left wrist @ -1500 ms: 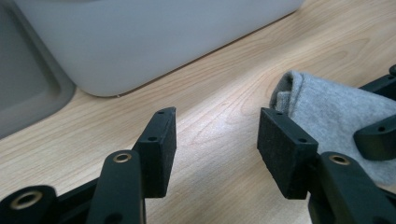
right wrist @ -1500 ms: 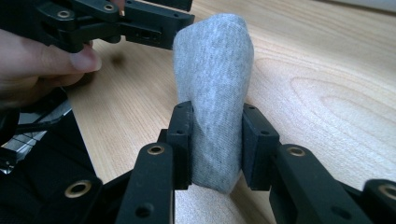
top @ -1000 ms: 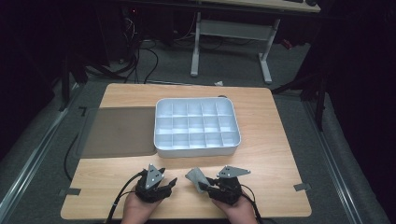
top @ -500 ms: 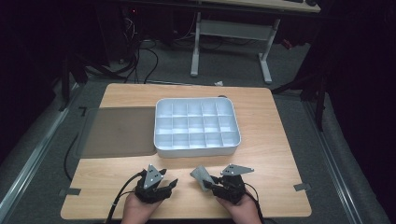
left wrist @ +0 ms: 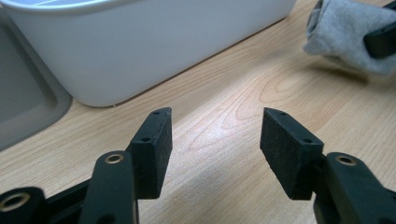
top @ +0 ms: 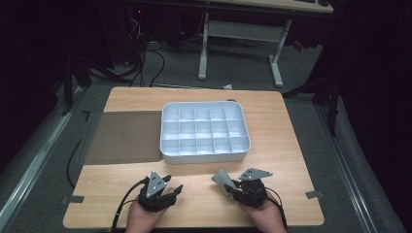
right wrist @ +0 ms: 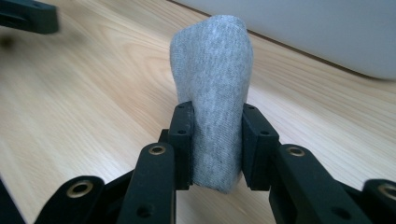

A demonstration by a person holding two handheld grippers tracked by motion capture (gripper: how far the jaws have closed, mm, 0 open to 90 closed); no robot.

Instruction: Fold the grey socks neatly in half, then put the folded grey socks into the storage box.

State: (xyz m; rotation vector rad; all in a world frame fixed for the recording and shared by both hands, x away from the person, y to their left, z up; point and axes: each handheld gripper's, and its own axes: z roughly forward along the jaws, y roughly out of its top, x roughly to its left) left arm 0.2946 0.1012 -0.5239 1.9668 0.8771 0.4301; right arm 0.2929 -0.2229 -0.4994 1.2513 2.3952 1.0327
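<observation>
Clamping a rolled grey sock between both pads, the right gripper holds it just above the wooden table, near the front wall of the white divided tray. The left gripper rests close to the front edge with its jaws apart and nothing between them. Judging from the grip, which sits low on the roll, the free upper end could flop or unroll, and it might catch the tray's rim on the way in. The compartments look narrow, so a loosened sock may straddle 2 of them. Bare wood lies between the 2 grippers and right of the tray; a grey mat sits against the tray's left side.
</observation>
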